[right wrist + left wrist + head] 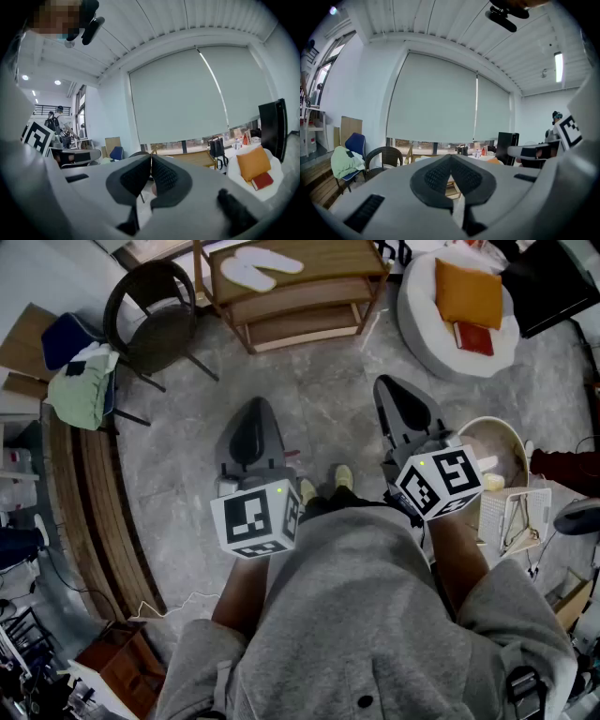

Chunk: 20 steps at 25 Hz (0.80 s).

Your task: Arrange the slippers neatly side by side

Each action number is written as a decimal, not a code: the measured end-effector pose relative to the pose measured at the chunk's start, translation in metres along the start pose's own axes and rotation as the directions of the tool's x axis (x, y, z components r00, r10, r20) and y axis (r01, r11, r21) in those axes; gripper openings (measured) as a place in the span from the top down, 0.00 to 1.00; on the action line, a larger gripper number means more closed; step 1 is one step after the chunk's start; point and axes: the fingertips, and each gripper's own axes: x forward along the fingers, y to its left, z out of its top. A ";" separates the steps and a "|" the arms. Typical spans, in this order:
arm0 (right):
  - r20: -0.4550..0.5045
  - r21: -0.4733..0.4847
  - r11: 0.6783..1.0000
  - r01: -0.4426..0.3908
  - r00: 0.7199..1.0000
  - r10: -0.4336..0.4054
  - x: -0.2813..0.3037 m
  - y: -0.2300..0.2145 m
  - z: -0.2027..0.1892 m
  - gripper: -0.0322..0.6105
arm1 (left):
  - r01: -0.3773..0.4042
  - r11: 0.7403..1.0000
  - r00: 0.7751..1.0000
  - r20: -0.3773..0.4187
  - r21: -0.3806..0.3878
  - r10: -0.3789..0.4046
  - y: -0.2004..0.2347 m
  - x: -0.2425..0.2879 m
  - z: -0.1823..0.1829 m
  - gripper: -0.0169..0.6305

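Observation:
Two white slippers (261, 266) lie on the top of a low wooden shelf table (356, 259) at the far end of the room in the head view, one angled across the other's end. My left gripper (251, 415) and right gripper (394, 390) are held level over the grey floor, well short of the table. Both have their jaws together with nothing between them. In the left gripper view the pads (451, 176) meet at the tips; the right gripper view shows its pads (151, 174) closed the same way. The slippers are hidden in both gripper views.
A dark wicker chair (155, 320) stands left of the table, and a blue chair with green cloth (82, 381) further left. A white round seat with an orange cushion (469, 292) sits at right. A white bin (497, 442) is near my right gripper.

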 end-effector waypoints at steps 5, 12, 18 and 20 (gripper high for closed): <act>0.002 0.013 1.000 0.003 1.000 -0.003 0.001 0.010 -0.005 0.91 | 0.011 1.000 1.000 -0.012 -0.004 -0.012 0.006 -0.008 -0.005 0.95; 0.001 0.028 1.000 0.008 1.000 -0.008 0.003 0.028 -0.016 0.91 | 0.014 1.000 1.000 -0.008 -0.005 -0.014 0.028 -0.021 -0.012 0.95; 0.003 0.009 1.000 0.006 1.000 -0.006 0.007 0.048 -0.017 0.91 | 0.015 1.000 1.000 -0.003 -0.011 -0.015 0.046 -0.034 -0.016 0.95; 0.008 -0.004 1.000 -0.003 1.000 0.003 0.007 0.056 -0.016 0.91 | 0.016 1.000 1.000 0.001 -0.015 -0.016 0.049 -0.038 -0.016 0.95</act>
